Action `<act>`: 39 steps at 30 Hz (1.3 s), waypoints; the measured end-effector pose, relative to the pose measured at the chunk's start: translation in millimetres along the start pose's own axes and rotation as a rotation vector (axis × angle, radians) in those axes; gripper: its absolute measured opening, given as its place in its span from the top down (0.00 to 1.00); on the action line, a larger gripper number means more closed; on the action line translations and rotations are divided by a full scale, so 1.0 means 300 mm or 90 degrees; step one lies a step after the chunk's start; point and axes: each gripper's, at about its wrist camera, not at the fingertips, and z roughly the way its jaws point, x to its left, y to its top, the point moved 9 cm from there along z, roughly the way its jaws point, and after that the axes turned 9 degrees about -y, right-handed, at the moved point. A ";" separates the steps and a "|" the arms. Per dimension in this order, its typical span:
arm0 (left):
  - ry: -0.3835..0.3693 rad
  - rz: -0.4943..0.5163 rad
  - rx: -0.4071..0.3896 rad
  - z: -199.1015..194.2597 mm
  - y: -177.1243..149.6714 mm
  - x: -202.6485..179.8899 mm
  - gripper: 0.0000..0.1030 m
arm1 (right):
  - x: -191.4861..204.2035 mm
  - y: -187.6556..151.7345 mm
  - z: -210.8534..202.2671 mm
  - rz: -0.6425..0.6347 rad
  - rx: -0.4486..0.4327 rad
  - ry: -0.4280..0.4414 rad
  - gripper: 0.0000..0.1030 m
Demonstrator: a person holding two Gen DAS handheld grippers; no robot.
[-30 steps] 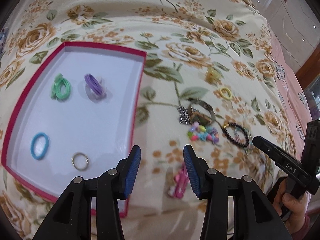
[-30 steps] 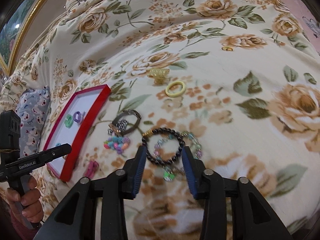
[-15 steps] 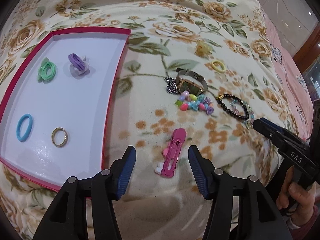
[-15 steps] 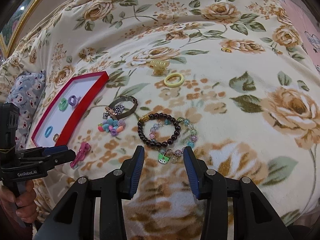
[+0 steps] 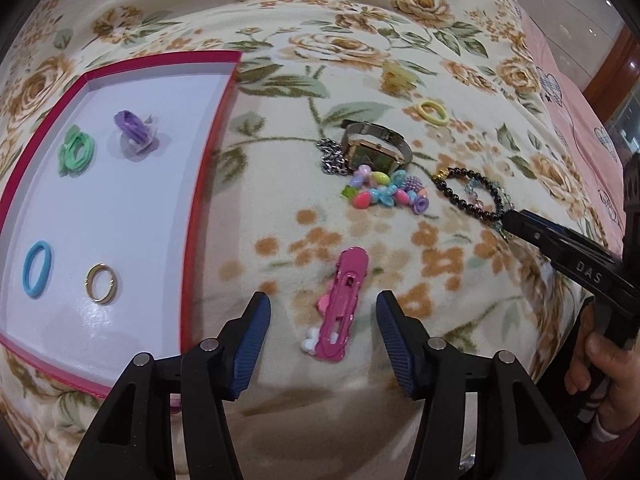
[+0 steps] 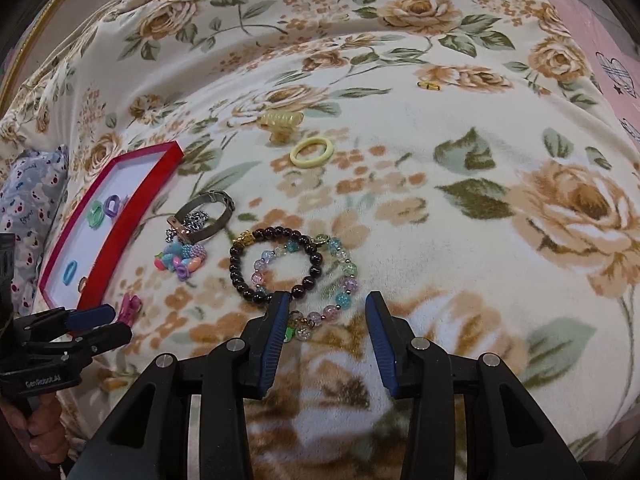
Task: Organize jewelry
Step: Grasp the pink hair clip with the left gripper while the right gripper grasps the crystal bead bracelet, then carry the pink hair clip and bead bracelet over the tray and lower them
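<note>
A: Tray (image 5: pixel 208 148) contents?
B: Left of L gripper (image 5: pixel 323 312): green, purple, blue ties, gold ring (image 5: pixel 102 283).
A: Grippers?
B: Both unclenched, jaws just narrowing; pink clip (image 5: pixel 340 304) between L's. R gripper (image 6: pixel 326 316) hid pastel bracelet's (image 6: pixel 340 276) charm.

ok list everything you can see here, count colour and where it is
tray: 1, red rim, white floor, on blanket, left
hair ties in tray: 3, green, purple, blue
ring: 1, gold, in tray
hair clip: 1, pink, between left gripper's fingers, untouched
watch: 1, metal band
chain: 1, silver, beside watch
bead cluster: 1, multicolour
bracelets: 2, dark, pastel, overlapping
claw clip: 1, yellow
loop: 1, yellow
blanket: 1, floral
left gripper: open
right gripper: open, over bracelets
</note>
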 end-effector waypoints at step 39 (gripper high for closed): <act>-0.015 -0.024 -0.107 -0.289 -0.015 0.064 0.82 | 0.216 0.131 -0.300 -0.034 -0.124 0.113 0.93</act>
